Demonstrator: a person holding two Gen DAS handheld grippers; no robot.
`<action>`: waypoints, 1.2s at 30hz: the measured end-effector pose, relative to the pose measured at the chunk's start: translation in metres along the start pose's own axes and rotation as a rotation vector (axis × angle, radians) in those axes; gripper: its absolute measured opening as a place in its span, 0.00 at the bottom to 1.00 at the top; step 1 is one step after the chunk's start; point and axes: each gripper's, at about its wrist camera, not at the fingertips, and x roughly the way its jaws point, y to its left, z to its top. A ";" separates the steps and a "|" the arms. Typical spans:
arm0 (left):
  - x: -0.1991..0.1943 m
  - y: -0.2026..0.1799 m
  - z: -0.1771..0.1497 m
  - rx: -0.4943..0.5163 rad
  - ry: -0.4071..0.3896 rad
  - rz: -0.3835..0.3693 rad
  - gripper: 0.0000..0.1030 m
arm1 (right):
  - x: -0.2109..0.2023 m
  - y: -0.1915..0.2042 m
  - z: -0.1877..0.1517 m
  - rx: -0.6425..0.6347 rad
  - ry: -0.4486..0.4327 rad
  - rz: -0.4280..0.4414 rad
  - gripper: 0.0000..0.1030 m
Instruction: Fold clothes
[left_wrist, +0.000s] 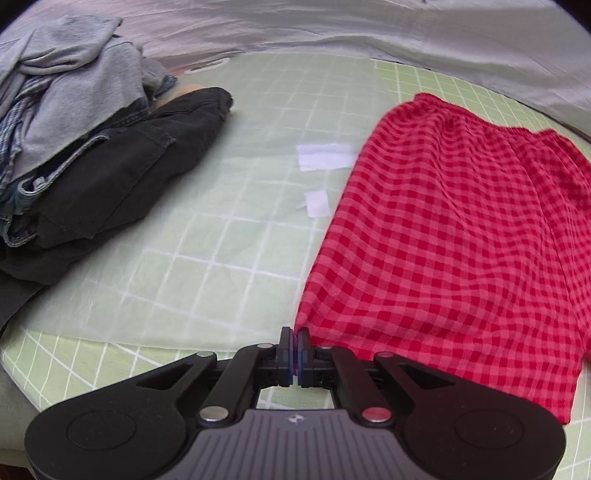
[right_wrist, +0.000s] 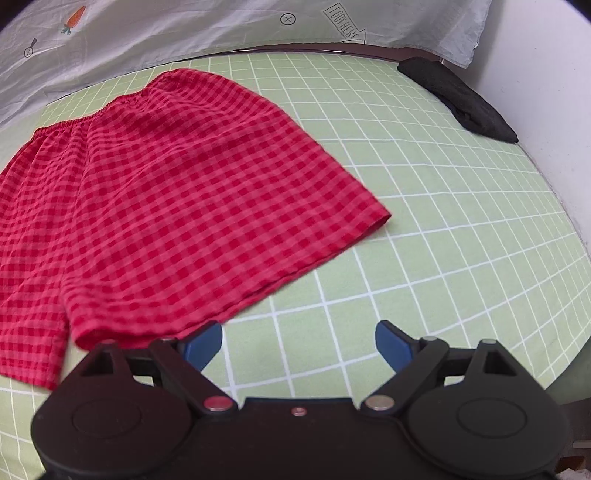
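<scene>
Red checked shorts (left_wrist: 454, 236) lie spread flat on the green grid sheet (left_wrist: 236, 229), waistband at the far side. My left gripper (left_wrist: 295, 345) is shut on the near left hem corner of the shorts. In the right wrist view the shorts (right_wrist: 166, 206) fill the left half. My right gripper (right_wrist: 299, 345) is open and empty, just off the near right hem; its left pad (right_wrist: 203, 345) is close to the hem edge.
A pile of grey, plaid, denim and black clothes (left_wrist: 92, 147) sits at the far left. Two white patches (left_wrist: 323, 157) lie on the sheet. A dark folded cloth (right_wrist: 461, 99) lies at the far right by the wall. A grey printed blanket (right_wrist: 184, 29) runs along the back.
</scene>
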 end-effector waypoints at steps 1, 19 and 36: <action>-0.006 0.000 0.003 -0.030 -0.017 0.005 0.02 | 0.004 -0.007 0.005 -0.008 -0.004 0.009 0.88; -0.073 -0.306 -0.035 0.170 -0.111 -0.327 0.09 | 0.045 -0.156 0.042 -0.032 -0.036 0.079 0.88; -0.048 -0.267 -0.086 -0.057 0.052 -0.076 0.36 | 0.035 -0.118 0.042 -0.066 -0.111 0.375 0.86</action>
